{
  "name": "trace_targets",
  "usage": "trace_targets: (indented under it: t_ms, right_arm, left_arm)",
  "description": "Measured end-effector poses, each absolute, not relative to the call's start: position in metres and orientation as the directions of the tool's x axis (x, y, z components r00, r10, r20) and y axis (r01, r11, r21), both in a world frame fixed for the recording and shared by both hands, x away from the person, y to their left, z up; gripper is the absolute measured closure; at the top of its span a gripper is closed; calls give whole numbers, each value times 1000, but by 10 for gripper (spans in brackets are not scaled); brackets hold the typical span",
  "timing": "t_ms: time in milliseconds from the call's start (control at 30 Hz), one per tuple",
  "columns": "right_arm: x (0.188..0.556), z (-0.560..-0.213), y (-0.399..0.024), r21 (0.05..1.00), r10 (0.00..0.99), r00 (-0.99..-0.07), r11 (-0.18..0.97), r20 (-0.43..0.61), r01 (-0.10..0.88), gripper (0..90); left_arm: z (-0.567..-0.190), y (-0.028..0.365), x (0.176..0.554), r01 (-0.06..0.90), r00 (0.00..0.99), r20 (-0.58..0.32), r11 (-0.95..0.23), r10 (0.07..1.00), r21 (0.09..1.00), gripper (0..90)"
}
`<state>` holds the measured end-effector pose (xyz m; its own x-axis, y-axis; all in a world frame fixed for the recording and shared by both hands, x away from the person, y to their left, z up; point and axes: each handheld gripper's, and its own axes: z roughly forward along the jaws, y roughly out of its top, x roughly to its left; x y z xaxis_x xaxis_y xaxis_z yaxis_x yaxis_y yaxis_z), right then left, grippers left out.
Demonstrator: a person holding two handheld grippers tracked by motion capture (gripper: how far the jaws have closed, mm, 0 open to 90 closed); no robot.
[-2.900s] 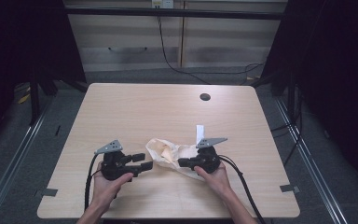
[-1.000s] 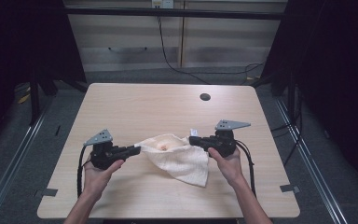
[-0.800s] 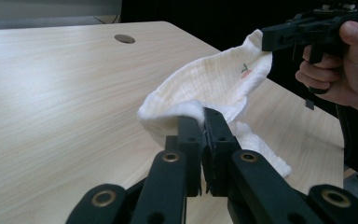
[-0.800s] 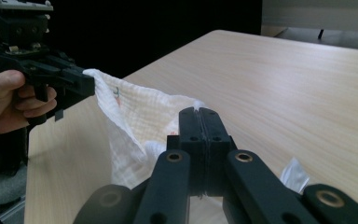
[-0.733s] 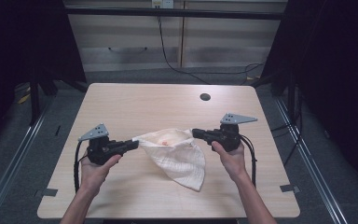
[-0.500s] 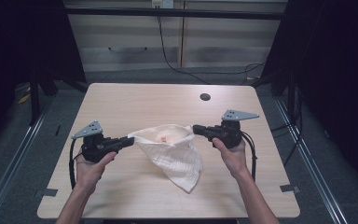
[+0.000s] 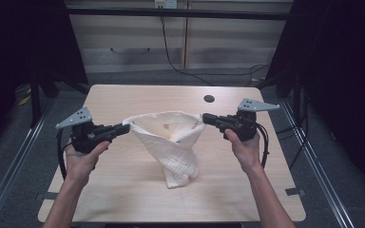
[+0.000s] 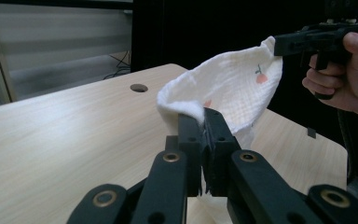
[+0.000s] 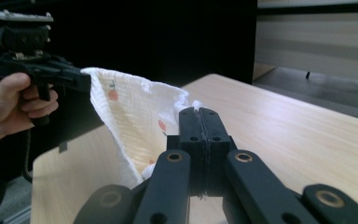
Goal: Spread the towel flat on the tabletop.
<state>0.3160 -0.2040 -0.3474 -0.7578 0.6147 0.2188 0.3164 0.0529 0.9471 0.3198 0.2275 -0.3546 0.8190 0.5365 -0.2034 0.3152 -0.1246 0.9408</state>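
A white cloth (image 7: pixel 173 142) with small orange fruit prints hangs between both grippers above the wooden table (image 7: pixel 123 185). My left gripper (image 7: pixel 126 127) is shut on one corner of the cloth (image 8: pixel 223 91), jaws pressed together on the fabric. My right gripper (image 7: pixel 205 118) is shut on the opposite corner of the cloth (image 9: pixel 130 112). The top edge sags between the two grips, and the rest droops to a point whose tip touches the tabletop. In the left gripper view the right gripper (image 8: pixel 279 44) shows at the far end of the cloth; in the right gripper view the left gripper (image 9: pixel 86 79) does the same.
A round cable hole (image 7: pixel 209 99) sits near the table's far edge. Cables trail from both grippers off the table's sides. Dark curtains flank the table, with cabinets and floor cables behind.
Both hands have risen and spread apart with the cloth, which has gone from lying crumpled on the table to hanging stretched between the grippers, only its lower tip on the surface.
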Motion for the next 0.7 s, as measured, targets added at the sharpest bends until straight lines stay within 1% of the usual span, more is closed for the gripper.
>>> trace_targets:
  t_ms: [233, 467, 700]
  right_arm:
    - [314, -329, -213, 958, 637, -748, 51, 185, 281, 893]
    - [311, -317, -219, 964, 653, -741, 62, 158, 260, 893]
    - [306, -308, -222, 969, 658, -741, 64, 138, 238, 893]
  left_arm:
    - [-344, 230, 322, 296, 827, -187, -128, 531, 947, 874]
    - [-336, 233, 320, 280, 830, -175, -125, 529, 952, 875]
    - [-324, 234, 315, 250, 838, -143, -138, 526, 958, 875]
